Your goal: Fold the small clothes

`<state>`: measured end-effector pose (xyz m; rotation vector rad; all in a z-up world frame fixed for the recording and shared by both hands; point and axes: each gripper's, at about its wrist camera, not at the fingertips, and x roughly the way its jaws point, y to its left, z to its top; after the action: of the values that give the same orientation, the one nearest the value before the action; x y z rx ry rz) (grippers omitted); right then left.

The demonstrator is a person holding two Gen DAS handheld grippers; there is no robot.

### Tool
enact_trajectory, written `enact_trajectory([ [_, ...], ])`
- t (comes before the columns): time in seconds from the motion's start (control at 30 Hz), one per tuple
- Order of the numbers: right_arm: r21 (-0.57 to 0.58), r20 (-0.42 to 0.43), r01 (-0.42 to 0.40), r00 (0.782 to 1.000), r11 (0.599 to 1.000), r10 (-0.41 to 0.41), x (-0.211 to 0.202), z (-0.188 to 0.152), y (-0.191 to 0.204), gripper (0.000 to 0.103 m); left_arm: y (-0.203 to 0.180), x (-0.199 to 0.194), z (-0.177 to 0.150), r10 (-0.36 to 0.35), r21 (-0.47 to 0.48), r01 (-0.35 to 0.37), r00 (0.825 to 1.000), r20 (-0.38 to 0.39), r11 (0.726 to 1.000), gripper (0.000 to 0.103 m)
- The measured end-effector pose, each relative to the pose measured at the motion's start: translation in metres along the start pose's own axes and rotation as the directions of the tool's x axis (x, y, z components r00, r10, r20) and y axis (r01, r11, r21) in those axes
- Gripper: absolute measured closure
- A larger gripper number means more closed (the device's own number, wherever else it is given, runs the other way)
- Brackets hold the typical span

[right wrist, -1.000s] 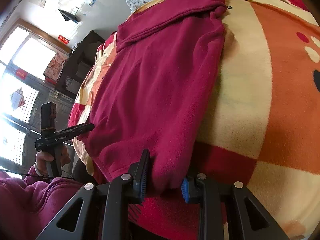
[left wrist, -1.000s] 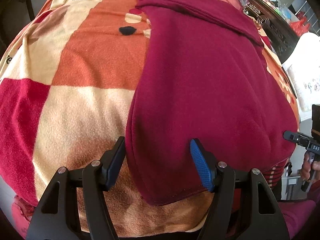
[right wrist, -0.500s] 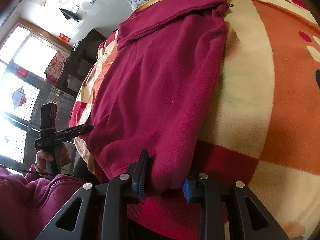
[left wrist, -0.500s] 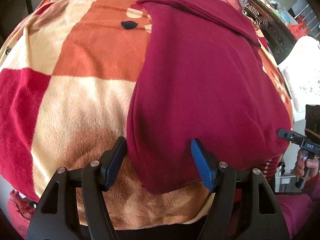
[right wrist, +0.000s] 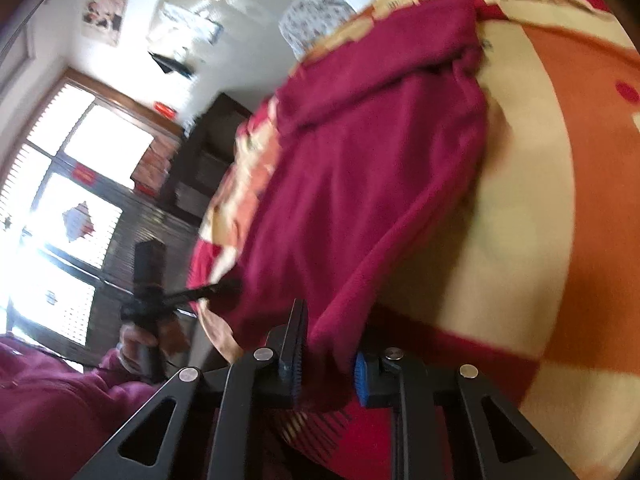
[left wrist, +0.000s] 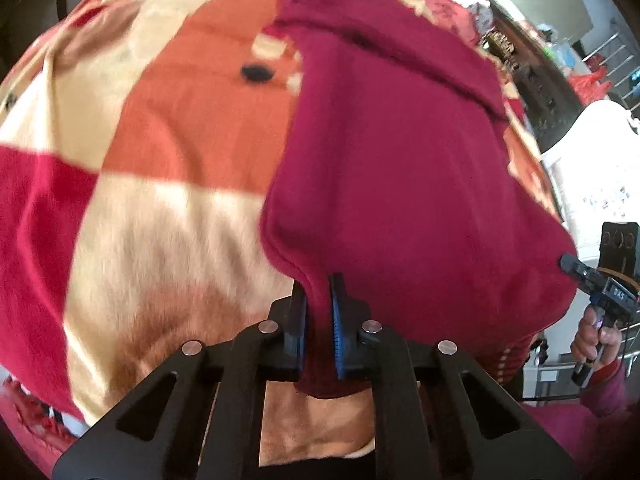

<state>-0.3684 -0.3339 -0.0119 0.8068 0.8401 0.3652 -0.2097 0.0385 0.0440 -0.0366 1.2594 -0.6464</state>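
A maroon fleece garment (left wrist: 392, 152) lies spread on a checked orange, cream and red blanket (left wrist: 168, 128). My left gripper (left wrist: 318, 320) is shut on the garment's near hem at its left corner, and the cloth rises into the jaws. My right gripper (right wrist: 326, 356) is shut on the other near corner of the garment (right wrist: 360, 168), lifting that edge off the blanket (right wrist: 560, 200). Each gripper shows in the other's view: the right (left wrist: 576, 268) at the far right, the left (right wrist: 224, 290) at the left, its tip in the cloth.
Dark wooden furniture (left wrist: 532, 80) and a white cloth-covered object (left wrist: 600, 160) stand beyond the blanket's right side. A bright window (right wrist: 60, 200) and a dark cabinet (right wrist: 200, 168) lie to the left in the right wrist view. The person's maroon sleeve (right wrist: 52, 396) is at lower left.
My left gripper has closed from wide open onto the garment's near hem. Both grippers have lifted, raising the near edge; the right stayed shut on its corner.
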Motion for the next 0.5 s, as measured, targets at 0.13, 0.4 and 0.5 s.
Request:
enact_trajectory([
  [0.13,-0.023,0.03,0.002,1.0,1.0,-0.001,-0.004,0.011,0.005,0.086,-0.005,-0.01,0.011,-0.02,0.013,0.019,0.998,0.053,1.0,0.094],
  [0.4,-0.008,-0.025,0.005,1.0,1.0,-0.005,-0.002,0.006,0.003,0.09,-0.005,-0.02,0.015,-0.032,0.023,0.03,0.996,0.088,0.999,0.094],
  [0.5,0.021,-0.075,0.021,0.997,1.0,-0.019,-0.001,-0.004,-0.004,0.089,-0.005,-0.015,0.01,-0.022,0.017,0.02,0.997,0.076,1.0,0.094],
])
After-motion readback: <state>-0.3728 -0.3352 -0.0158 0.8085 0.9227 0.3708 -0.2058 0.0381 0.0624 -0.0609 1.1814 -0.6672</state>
